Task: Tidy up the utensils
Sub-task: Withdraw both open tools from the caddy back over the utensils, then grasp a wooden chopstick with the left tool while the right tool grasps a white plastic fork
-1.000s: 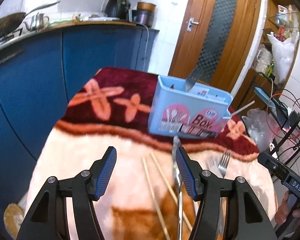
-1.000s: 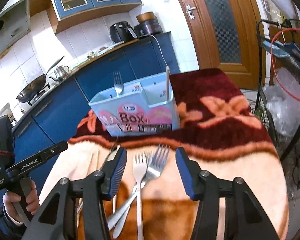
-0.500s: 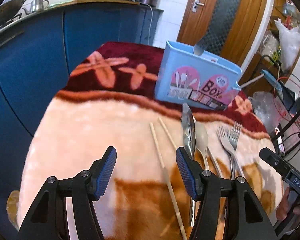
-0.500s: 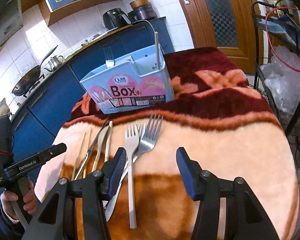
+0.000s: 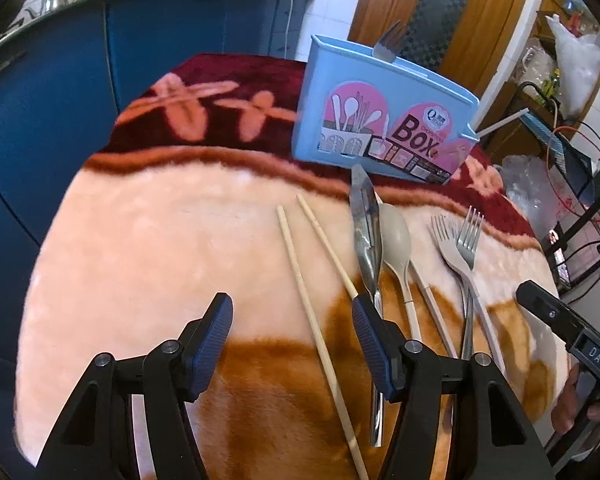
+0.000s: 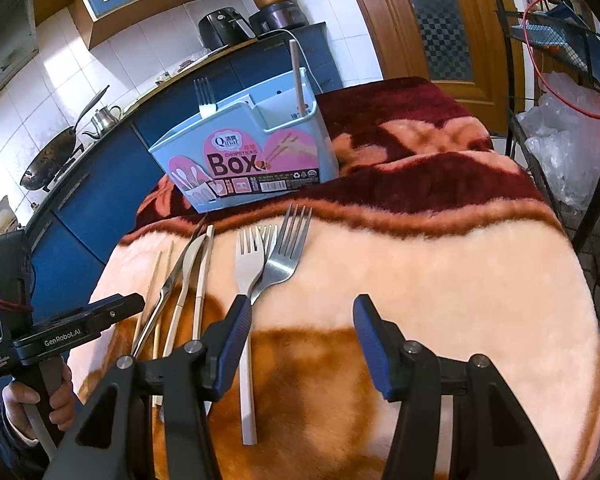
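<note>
The left gripper [image 5: 292, 322] is hovering over the blanket [image 5: 160, 240] with its fingers spread wide apart and nothing between them; the nearer chopstick [image 5: 312, 312] is running up through the gap, and the second chopstick [image 5: 326, 246] is ending just at the right fingertip. To the right of those a metal spoon [image 5: 367, 236] is lying face down, touching a beige spoon [image 5: 397, 240], with a pale stick-like handle just beside them. Further right a beige fork [image 5: 446, 250] and a steel fork [image 5: 469, 240] are lying with their heads overlapping. The box [image 5: 380, 120], light blue with a pink label, is standing upright at the far side on the dark red part of the blanket, and a fork [image 5: 388, 46] is sticking up out of its left compartment, tines upward. The right gripper [image 6: 302, 322] is hanging over the same blanket, its fingers also wide apart and holding nothing; the beige fork's handle is passing under its left finger, while the steel fork's handle is angling beneath that fork. In this view a single chopstick [image 6: 298, 80] is standing in the box's right compartment. Each gripper is showing at the edge of the other's view, held in a hand [image 6: 36, 404].
</note>
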A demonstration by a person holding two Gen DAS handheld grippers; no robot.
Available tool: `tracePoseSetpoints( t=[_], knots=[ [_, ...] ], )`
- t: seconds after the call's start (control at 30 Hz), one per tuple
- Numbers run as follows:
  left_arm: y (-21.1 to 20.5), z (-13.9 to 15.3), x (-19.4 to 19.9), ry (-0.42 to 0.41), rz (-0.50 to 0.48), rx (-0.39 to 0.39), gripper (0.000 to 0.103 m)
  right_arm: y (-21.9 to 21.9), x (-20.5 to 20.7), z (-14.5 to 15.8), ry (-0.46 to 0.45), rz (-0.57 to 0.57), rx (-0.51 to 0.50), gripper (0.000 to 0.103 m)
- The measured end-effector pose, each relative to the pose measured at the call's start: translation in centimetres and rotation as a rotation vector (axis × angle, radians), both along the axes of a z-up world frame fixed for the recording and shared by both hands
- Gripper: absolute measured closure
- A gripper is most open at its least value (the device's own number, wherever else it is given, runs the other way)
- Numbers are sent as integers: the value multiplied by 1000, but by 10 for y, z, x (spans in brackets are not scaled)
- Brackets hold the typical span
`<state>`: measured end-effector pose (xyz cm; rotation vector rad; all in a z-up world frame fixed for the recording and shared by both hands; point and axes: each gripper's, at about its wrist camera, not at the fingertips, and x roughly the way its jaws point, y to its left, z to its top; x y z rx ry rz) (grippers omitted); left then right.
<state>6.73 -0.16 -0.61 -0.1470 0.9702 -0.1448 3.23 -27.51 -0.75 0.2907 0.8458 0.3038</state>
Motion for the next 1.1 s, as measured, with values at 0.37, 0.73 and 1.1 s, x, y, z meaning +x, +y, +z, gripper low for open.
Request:
tracePoseSetpoints(
  t=[0.37,0.73,1.1],
  knots=[
    [-7,-6,17,52,-70,4,44,2,1,-6,22,13,1,46],
    [2,-8,20,58,-57,-6,84,12,4,-7,34,45,-13,46],
    [7,-6,20,142,-96,15,90,43,22,-3,120,217,-135,47]
  ],
)
